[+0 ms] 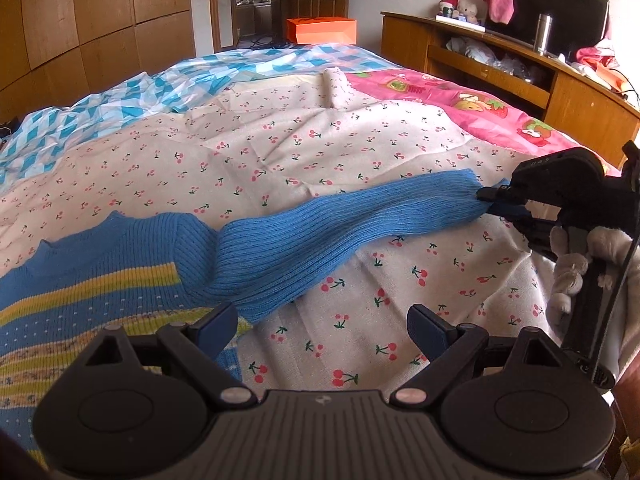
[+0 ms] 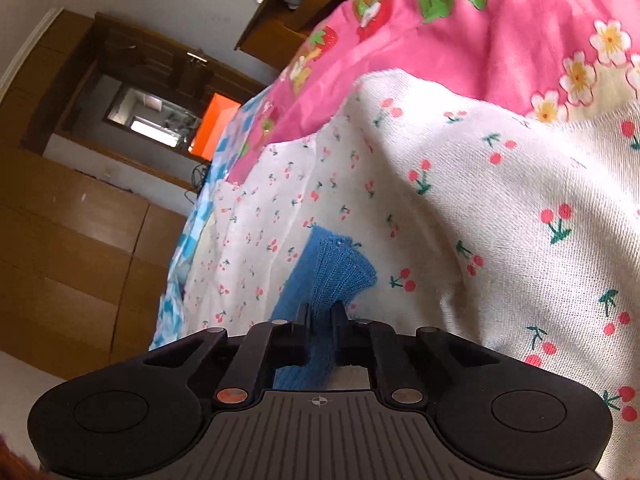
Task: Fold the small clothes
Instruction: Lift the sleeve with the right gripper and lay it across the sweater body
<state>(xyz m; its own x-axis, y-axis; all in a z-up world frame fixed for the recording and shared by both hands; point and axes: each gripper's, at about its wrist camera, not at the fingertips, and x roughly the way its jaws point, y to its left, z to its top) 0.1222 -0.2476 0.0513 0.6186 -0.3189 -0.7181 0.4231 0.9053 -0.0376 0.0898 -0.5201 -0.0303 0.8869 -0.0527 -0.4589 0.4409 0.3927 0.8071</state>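
A blue knitted sweater (image 1: pixel 100 264) with yellow and green stripes lies flat on the bed, on a cream sheet printed with small cherries (image 1: pixel 280 152). Taking the sweater as the landmark: its body fills the near left of the left wrist view, and one plain blue ribbed sleeve (image 1: pixel 340 232) stretches away from the shoulder toward the right, raised slightly off the sheet along its far part.

The right tongs (image 1: pixel 490 200) are pressed together on the cuff end of that sleeve, at the far end from the sweater's body. In the right wrist view the same tongs (image 2: pixel 320 312) pinch a bunched strip of the blue knit (image 2: pixel 336 268) between their fingers, with the cloth fanning out just beyond the tips. A hand in a pale glove (image 1: pixel 576 264) wraps the handle of the right tongs.

The left tongs (image 1: pixel 320 328) are spread wide and hold nothing. They hover just beside the sweater's body, near where the sleeve joins it; the left finger (image 1: pixel 218 322) stands over the sweater's striped edge, and the right finger (image 1: pixel 426 328) stands over bare cherry sheet.

Beyond the sweater, a pink strawberry-print cover (image 1: pixel 480 108) lies to the sleeve's far right and a blue-and-white checked cloth (image 1: pixel 160 92) to its far left. A wooden bench (image 1: pixel 500 60) with cluttered shelves stands past the pink cover.
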